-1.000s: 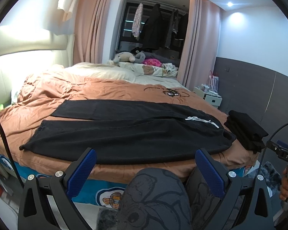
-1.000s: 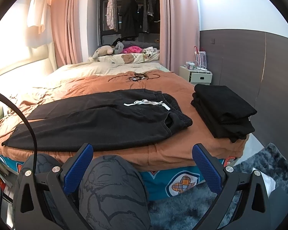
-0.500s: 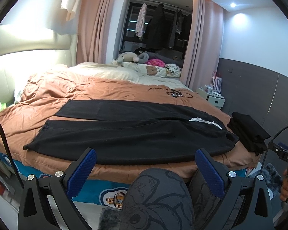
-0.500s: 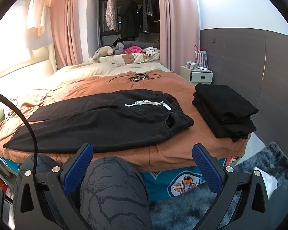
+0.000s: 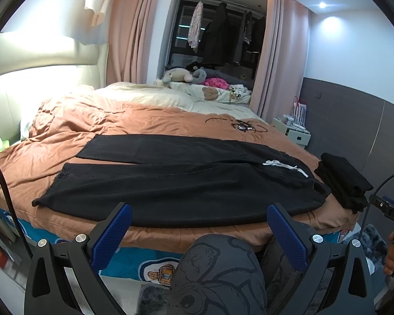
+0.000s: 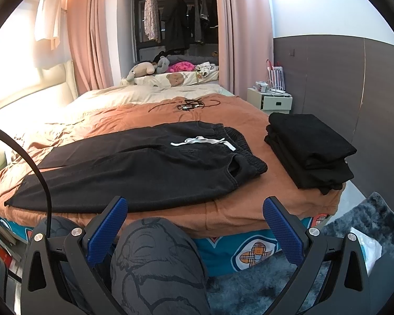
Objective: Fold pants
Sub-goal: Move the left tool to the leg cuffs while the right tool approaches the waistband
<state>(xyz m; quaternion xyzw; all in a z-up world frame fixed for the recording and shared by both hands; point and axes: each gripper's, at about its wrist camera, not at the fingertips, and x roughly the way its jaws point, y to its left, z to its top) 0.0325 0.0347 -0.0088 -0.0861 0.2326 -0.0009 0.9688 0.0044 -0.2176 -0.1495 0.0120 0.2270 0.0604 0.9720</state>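
Observation:
Black pants (image 5: 176, 181) lie spread flat on the brown bedspread (image 5: 113, 120), legs to the left, waistband with a white drawstring (image 5: 285, 166) to the right. They also show in the right wrist view (image 6: 134, 168). My left gripper (image 5: 199, 225) is open and empty, held off the bed's near edge, short of the near leg. My right gripper (image 6: 194, 218) is open and empty, also off the near edge, below the waistband end.
A stack of folded black clothes (image 6: 310, 149) sits on the bed's right corner. A tangled black cable (image 6: 189, 105) lies further back. The person's knee (image 6: 157, 257) is between the fingers. A white nightstand (image 6: 273, 102) and a grey rug (image 6: 341, 262) are on the right.
Both grippers have tilted or moved up slightly, so the bed sits a little lower in view. The pants have not moved.

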